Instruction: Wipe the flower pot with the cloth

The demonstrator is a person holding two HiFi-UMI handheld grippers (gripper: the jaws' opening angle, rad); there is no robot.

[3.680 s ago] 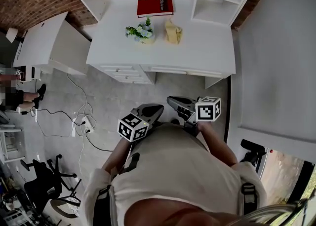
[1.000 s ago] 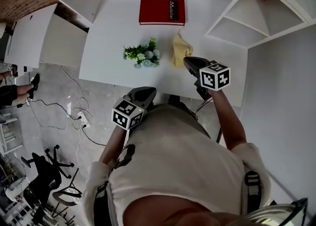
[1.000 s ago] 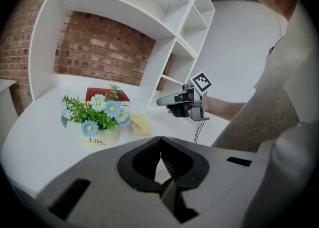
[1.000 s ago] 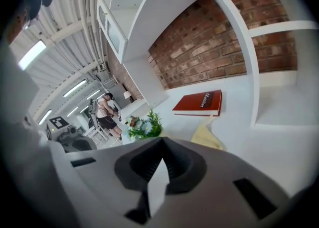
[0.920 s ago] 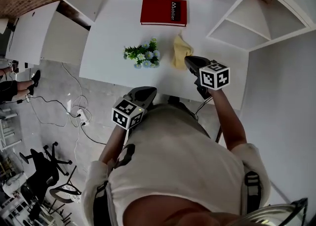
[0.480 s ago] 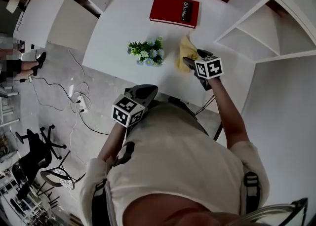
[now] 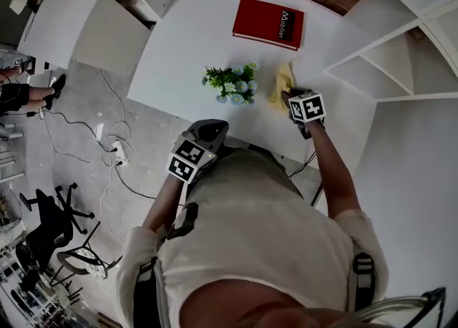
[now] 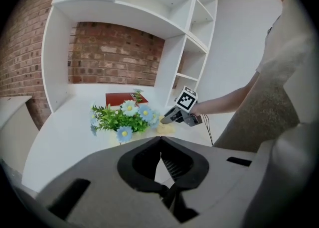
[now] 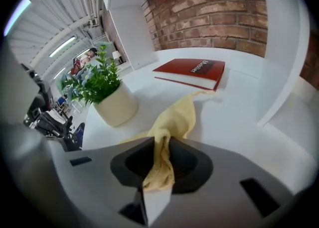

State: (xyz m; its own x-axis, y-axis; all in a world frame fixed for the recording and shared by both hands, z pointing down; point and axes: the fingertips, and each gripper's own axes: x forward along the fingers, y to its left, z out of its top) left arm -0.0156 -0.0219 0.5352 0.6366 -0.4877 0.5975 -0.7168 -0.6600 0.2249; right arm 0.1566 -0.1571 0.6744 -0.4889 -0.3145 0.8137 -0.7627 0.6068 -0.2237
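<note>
A cream flower pot with green leaves and blue flowers stands on the white desk. Just right of it lies a yellow cloth. My right gripper is down on the cloth; its jaws are closing and pinch a fold of cloth between them, right gripper. My left gripper hovers at the desk's near edge, short of the pot, shut and empty, left gripper. In the left gripper view the flowers and the right gripper lie ahead.
A red book lies behind the pot near the brick wall. A white shelf unit stands on the desk's right end. Cables and an office chair are on the floor to the left.
My right gripper dropped from above the cloth down onto it and its jaws came together on a fold. The left gripper edged toward the desk's near edge.
</note>
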